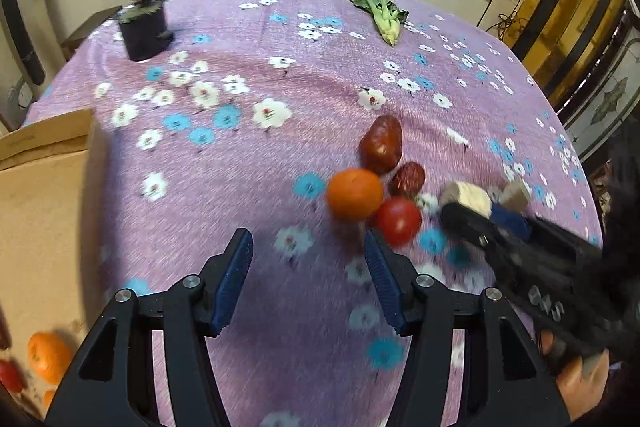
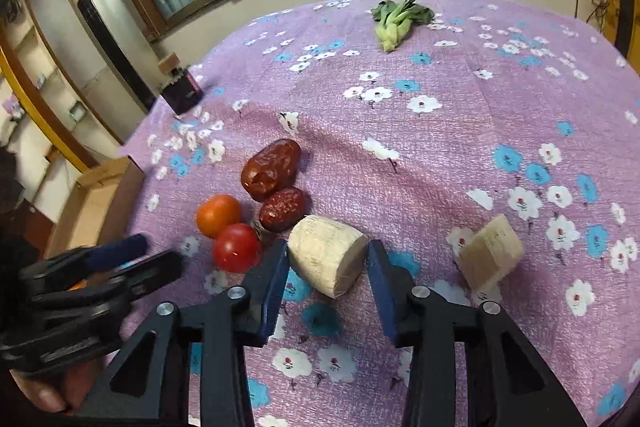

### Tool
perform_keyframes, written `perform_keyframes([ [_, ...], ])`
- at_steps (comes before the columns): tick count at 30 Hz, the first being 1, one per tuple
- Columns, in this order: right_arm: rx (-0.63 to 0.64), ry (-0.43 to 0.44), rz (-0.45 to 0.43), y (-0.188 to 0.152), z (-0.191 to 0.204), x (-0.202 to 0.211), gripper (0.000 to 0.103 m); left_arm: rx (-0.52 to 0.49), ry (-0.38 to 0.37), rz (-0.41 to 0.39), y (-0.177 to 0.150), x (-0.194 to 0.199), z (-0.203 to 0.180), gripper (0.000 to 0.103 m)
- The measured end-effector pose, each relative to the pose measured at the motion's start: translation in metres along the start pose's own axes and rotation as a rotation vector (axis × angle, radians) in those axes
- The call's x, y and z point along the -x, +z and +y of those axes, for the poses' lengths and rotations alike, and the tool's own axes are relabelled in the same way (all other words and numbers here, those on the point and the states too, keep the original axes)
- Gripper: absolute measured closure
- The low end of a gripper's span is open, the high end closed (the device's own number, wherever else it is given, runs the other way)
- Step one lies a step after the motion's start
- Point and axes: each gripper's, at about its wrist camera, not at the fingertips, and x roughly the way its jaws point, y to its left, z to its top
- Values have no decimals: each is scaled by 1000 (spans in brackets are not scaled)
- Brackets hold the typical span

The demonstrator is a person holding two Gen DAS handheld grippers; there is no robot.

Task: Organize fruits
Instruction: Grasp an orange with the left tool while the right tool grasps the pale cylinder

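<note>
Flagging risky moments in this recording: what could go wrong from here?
The right gripper straddles the pale root chunk, a rounded piece that may roll or twist out. The tomato and small date sit close beside that chunk, so the near finger could knock them. The left gripper, open, is close to the right one; they might collide.

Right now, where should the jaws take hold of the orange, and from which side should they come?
Grip the orange across its round middle, coming down from above on its open left side. A tomato and two red dates touch it on the right and behind, leaving no room there; the left gripper is nearest, open.
</note>
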Motion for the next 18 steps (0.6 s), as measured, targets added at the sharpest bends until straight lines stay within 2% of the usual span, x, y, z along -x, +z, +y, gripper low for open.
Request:
perform_keyframes([
  [8,-37,33,-37,-13,-9,25,63,11,-59,-44,21,-19,-6,46],
  [9,-42,38,-40,-15,-9,27,63,12,-74,-43,22,-21,-6,50],
  [12,-56,52,-50,-22,-9,36,63,-2,-146,-24,23,-24,-9,73],
  [15,-66,53,-57,-26,-9,43,63,-54,-111,-39,20,-23,-18,73],
  [18,-78,54,-61,-30,-10,48,63,-43,-124,-32,19,-20,-15,74],
])
